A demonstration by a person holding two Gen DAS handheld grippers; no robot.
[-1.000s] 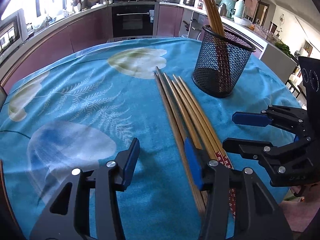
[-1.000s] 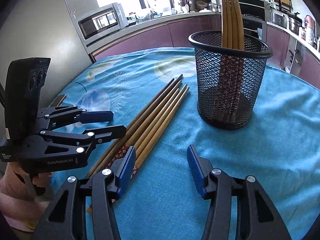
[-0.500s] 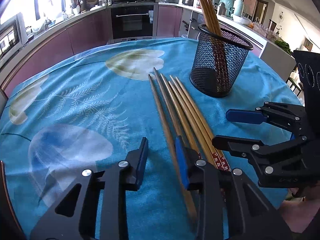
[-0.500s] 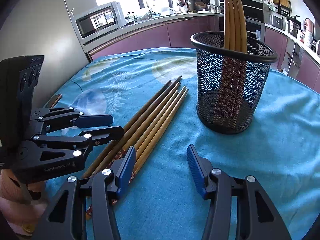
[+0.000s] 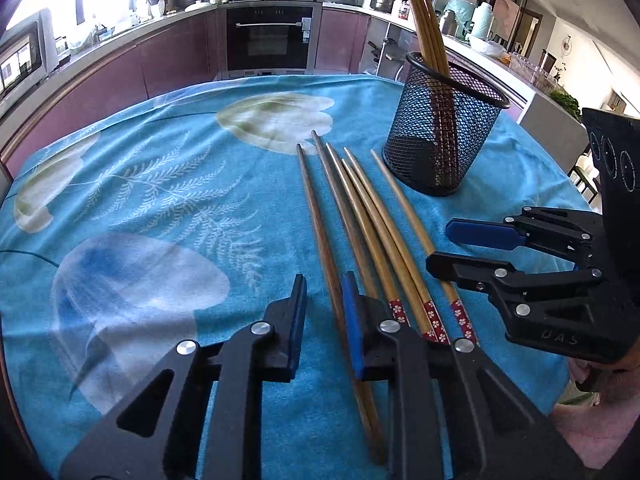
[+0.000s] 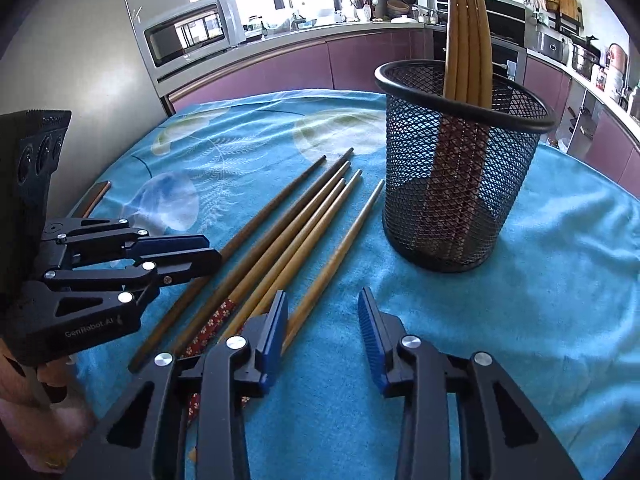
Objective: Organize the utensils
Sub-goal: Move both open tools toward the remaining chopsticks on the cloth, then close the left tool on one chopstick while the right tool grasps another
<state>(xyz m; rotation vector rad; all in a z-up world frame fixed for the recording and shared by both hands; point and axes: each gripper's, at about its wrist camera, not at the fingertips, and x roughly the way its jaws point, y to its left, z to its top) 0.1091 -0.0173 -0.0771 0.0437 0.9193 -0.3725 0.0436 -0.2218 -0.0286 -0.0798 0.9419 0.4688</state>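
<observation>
- Since the earlier frames, the chopsticks on the cloth (image 5: 372, 236) are fanned apart: the leftmost stick (image 5: 320, 240) is split off to the left, and the rightmost stick (image 6: 340, 256) now lies alone, nearer the cup.
- Both pairs of jaws have just been closing.
- The left gripper (image 5: 324, 320) is narrowed, with the leftmost stick passing between its fingers; a gap remains at the left pad, so a firm pinch is not shown.
- The right gripper (image 6: 324, 320) is half spread; the rightmost stick runs just beside its left finger, and no pad is seen pressing on it.
- Six sticks are counted on the blue cloth (image 5: 160, 184), tips pointing far, patterned ends near.
- Risks, as judged:
  - The left jaws may shut beside the stick rather than on it, since it lies close to the right pad; it would then be pushed sideways.
  - A grip near one end may let a stick droop or swing when lifted, and the tip could catch the cup's rim.
  - The two grippers are close together, so a collision is possible if both lift at once.
  - The light mesh cup could be tipped by a sideways knock.
- The mesh cup (image 6: 460, 184) stands upright at the far right, well apart from both grippers.
- Four sticks (image 6: 466, 32) are standing in it, leaning on its rim.
</observation>
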